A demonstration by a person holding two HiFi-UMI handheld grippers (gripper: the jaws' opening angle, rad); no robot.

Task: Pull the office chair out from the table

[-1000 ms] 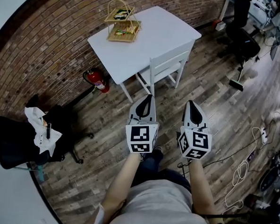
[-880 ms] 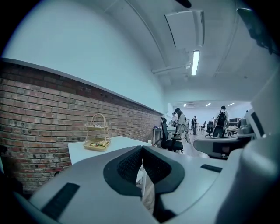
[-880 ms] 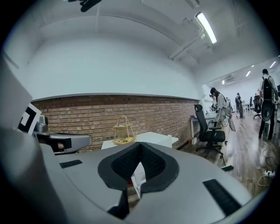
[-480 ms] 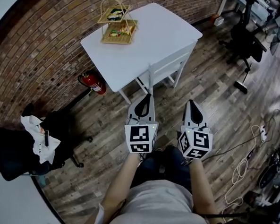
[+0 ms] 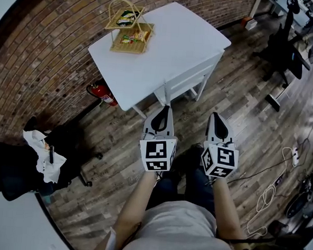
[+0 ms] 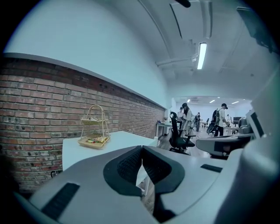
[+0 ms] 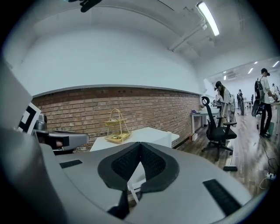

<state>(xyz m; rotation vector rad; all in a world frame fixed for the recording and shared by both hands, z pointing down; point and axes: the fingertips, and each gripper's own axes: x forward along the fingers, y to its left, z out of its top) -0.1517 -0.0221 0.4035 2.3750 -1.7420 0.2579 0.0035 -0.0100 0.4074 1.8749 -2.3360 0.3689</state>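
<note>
While I am walking closer, the table [image 5: 172, 38] and the white chair [image 5: 188, 79] tucked under its near side are getting bigger in the head view. That means I am nearing the chair but not touching it yet, with my left tongs [image 5: 163, 107] and right tongs [image 5: 214, 115] squeezing shut on nothing. In the left gripper view and then the right gripper view, my shut jaws are hiding most of the chair.
</note>
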